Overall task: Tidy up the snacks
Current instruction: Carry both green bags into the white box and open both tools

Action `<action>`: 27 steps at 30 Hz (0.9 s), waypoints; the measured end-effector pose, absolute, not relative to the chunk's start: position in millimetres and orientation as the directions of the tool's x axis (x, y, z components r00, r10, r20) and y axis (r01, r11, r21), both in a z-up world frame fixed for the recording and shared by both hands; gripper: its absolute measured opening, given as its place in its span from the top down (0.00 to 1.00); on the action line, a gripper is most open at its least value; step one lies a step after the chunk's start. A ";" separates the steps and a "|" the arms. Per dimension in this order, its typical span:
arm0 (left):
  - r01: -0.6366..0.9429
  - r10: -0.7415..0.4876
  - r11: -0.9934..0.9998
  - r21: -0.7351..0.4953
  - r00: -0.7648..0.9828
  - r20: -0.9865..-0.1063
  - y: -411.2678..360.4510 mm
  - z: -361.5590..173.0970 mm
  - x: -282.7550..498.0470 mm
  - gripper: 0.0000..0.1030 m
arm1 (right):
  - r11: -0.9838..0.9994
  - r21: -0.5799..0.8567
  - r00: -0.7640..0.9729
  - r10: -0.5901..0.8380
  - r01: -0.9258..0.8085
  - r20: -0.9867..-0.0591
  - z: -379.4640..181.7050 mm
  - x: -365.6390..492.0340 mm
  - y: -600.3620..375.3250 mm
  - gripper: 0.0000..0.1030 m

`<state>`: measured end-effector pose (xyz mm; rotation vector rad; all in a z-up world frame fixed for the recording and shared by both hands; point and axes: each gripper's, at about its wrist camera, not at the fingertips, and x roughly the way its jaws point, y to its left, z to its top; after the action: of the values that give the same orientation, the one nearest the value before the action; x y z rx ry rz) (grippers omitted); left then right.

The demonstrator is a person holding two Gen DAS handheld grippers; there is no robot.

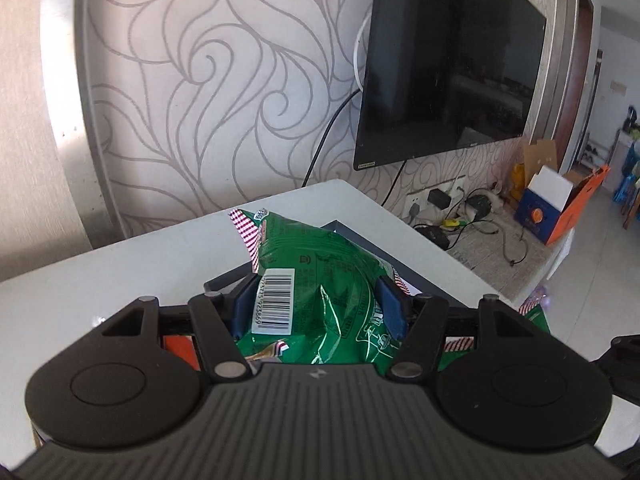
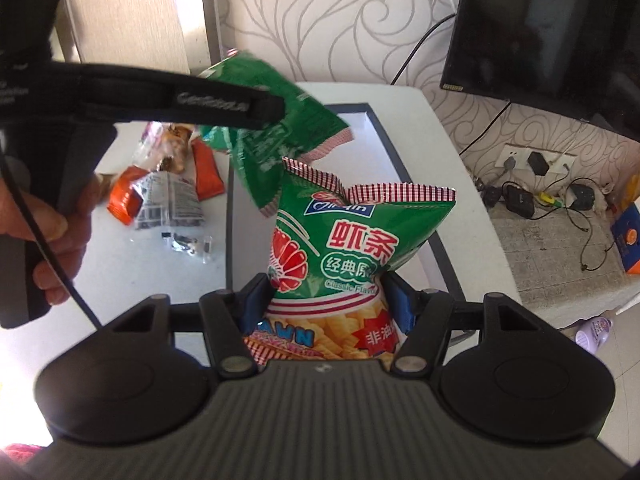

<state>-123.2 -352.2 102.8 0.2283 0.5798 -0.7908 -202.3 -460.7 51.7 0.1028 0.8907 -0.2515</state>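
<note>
L gripper [image 1: 318, 304] jaws clamped on crinkly green foil snack bag, barcode side [image 1: 320, 280], R gripper [image 2: 326, 300] jaws clamped on green prawn-cracker bag [image 2: 344, 248], both over dark-rimmed white tray [image 2: 384, 148] on white table [image 2: 124, 280], loose orange packets [image 2: 128, 196] at left.

White rectangular table [image 2: 120, 280]. Dark-rimmed shallow grey tray [image 2: 384, 136] lies ahead of right gripper. Left of it: orange foil packets [image 2: 208, 168], clear printed wrapper [image 2: 168, 204], small clear bits [image 2: 188, 244].
</note>
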 end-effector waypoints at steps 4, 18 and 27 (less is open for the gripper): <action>0.714 -0.575 0.701 -0.003 0.562 -0.594 -373.7 87.2 -111.6 0.34 | 0.971 -0.008 0.580 -0.151 0.241 -0.800 42.2 -192.4 -475.5 0.37; 0.687 -0.481 0.715 0.129 0.617 -0.622 -397.9 57.7 -94.3 0.11 | 0.994 -0.017 0.574 -0.077 0.109 -0.816 27.4 -179.8 -482.8 0.37; 0.729 -0.509 0.638 0.250 0.642 -0.573 -375.2 67.1 -133.5 0.05 | 0.998 -0.068 0.558 -0.065 0.016 -0.827 26.4 -159.4 -490.5 0.34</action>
<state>-133.5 -375.2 67.1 0.4939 0.4846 -0.7386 -159.4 -490.5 26.4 -0.0551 0.9772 -0.0478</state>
